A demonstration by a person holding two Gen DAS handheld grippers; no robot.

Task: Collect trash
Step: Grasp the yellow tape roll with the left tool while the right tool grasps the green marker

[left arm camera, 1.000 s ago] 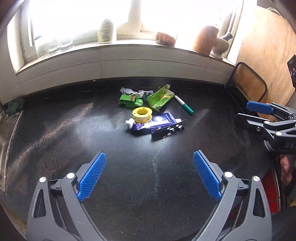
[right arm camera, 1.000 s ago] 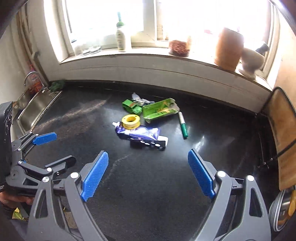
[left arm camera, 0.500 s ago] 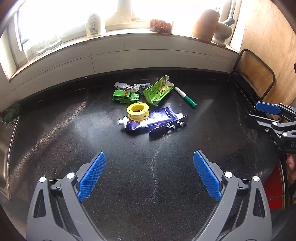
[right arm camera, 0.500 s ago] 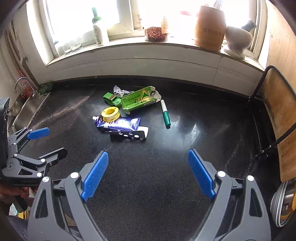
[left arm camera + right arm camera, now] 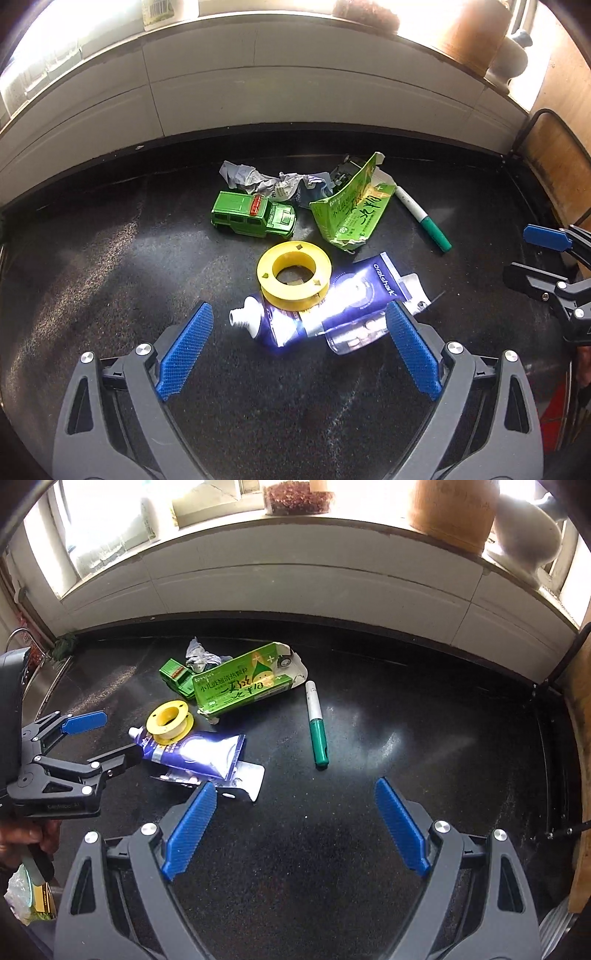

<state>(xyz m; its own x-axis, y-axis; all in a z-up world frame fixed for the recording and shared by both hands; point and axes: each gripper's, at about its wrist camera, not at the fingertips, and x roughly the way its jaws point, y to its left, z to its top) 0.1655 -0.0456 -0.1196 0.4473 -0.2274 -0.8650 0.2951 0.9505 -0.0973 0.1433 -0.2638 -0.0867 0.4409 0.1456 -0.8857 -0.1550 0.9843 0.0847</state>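
Left wrist view: both the left tool [image 5: 299, 347] and right tool [image 5: 291, 827] hang released above the toothpaste tube [image 5: 332, 302] on the desk [image 5: 110, 258].

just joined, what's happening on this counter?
A person holds a claw in each hand over a black countertop with a small pile of clutter. The left claw is open, its fingers either side of the purple toothpaste tube, not gripping it. A yellow spool lies partly on the tube. The right claw is open and empty, nearest the green marker. Nothing is picked up yet.
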